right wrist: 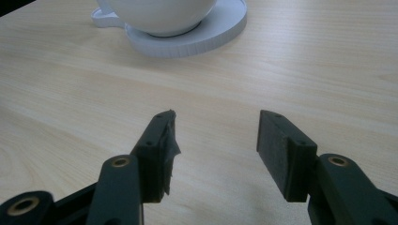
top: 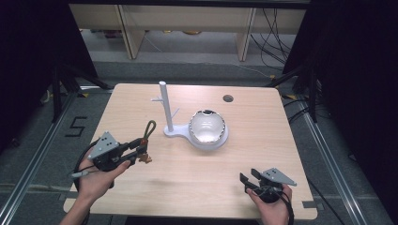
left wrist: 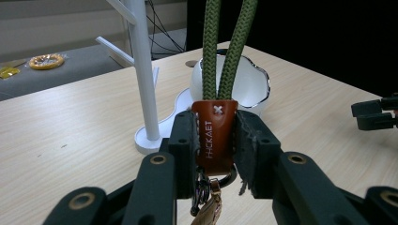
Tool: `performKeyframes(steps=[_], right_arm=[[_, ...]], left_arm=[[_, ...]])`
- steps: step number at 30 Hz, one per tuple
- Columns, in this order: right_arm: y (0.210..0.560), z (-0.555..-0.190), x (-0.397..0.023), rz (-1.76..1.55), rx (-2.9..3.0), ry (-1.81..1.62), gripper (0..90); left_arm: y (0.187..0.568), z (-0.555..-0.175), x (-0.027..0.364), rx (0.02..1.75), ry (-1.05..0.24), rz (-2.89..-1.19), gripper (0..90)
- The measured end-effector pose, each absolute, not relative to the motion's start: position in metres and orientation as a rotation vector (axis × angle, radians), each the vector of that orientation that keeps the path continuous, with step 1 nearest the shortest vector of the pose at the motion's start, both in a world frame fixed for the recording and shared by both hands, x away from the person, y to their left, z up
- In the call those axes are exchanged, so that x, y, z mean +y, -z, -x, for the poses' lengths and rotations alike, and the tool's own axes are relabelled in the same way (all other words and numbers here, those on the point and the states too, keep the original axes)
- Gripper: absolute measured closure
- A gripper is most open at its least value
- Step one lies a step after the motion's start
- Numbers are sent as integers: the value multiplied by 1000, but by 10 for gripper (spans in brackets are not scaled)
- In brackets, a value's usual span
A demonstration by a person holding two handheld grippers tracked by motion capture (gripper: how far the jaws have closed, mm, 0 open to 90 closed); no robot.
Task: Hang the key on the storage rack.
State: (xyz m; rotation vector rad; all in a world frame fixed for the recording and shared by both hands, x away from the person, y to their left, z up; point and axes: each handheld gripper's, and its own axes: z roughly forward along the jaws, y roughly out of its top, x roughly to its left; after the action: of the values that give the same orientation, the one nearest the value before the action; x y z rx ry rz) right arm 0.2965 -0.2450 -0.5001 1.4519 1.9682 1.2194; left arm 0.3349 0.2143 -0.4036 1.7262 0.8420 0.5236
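From the high view, the left gripper (top: 139, 151) held a keychain (top: 146, 139) above the table's (top: 141, 187) near left part, short of the white stand (top: 165, 105); to my eye the carry was underway, and next came lifting the loop over a peg.

The left gripper view showed a brown leather tab (left wrist: 215, 133) pinched between the jaws, green cord loop (left wrist: 228, 49) rising upright.

In the right gripper view, the right gripper (right wrist: 216, 145) stood wide and empty, facing the white bowl (right wrist: 159, 14).
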Motion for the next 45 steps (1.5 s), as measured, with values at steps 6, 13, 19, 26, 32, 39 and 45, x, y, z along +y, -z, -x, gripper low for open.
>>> performKeyframes(steps=[6, 13, 19, 26, 32, 39, 45], right_arm=[[501, -298, -246, -1424, 1972, -1213, 480], [502, -298, -246, -1414, 1977, -1231, 479], [502, -299, -245, -1413, 1969, -1257, 479], [502, -299, -246, -1412, 1970, -1256, 478], [503, -299, -245, -1413, 1970, -1255, 478], [503, -299, -245, -1421, 1973, -1257, 477], [503, -299, -245, -1420, 1973, -1258, 477]], left_arm=[[402, -338, 217, 854, -531, -1718, 685], [400, -343, 220, 865, -540, -1711, 685], [398, -347, 222, 870, -545, -1707, 685], [396, -352, 222, 881, -546, -1700, 685], [398, -359, 225, 900, -537, -1685, 685], [396, -363, 225, 904, -545, -1685, 685], [393, -368, 224, 907, -548, -1680, 685]])
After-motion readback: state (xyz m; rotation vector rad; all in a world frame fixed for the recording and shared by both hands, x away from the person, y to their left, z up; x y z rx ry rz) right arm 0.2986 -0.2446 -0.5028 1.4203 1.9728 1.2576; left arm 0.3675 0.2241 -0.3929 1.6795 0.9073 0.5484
